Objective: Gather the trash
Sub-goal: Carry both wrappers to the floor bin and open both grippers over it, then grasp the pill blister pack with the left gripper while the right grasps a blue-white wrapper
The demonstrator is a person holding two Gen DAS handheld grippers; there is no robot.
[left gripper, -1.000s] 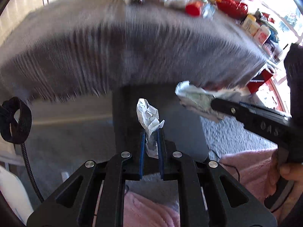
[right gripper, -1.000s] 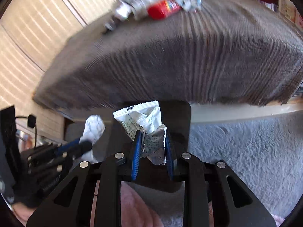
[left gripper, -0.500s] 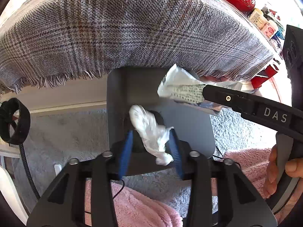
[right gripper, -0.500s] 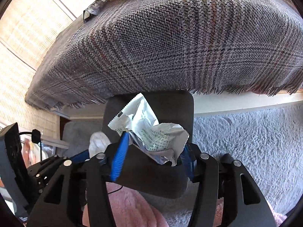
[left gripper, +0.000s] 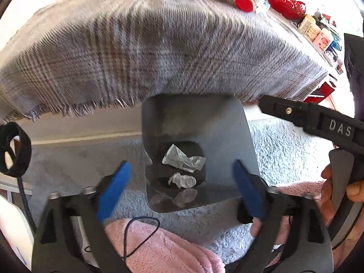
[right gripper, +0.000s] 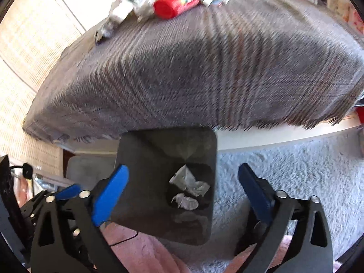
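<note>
While just opening, both grippers' fingers (left gripper: 113, 188) (right gripper: 111, 193) wide apart, empty, above bin (left gripper: 227, 122) with wrappers (left gripper: 183, 159).

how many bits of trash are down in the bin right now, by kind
Flattened printed wrapper: 1
Crumpled white paper wad: 1
Total in the dark bin: 2
The pale shape nearer the rim looks like a reflection on the bin wall, so it is not counted.

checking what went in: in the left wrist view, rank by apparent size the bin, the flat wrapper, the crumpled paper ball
1. bin
2. flat wrapper
3. crumpled paper ball; it lies beside the wrapper at like depth, so this ranking seems fair.
</note>
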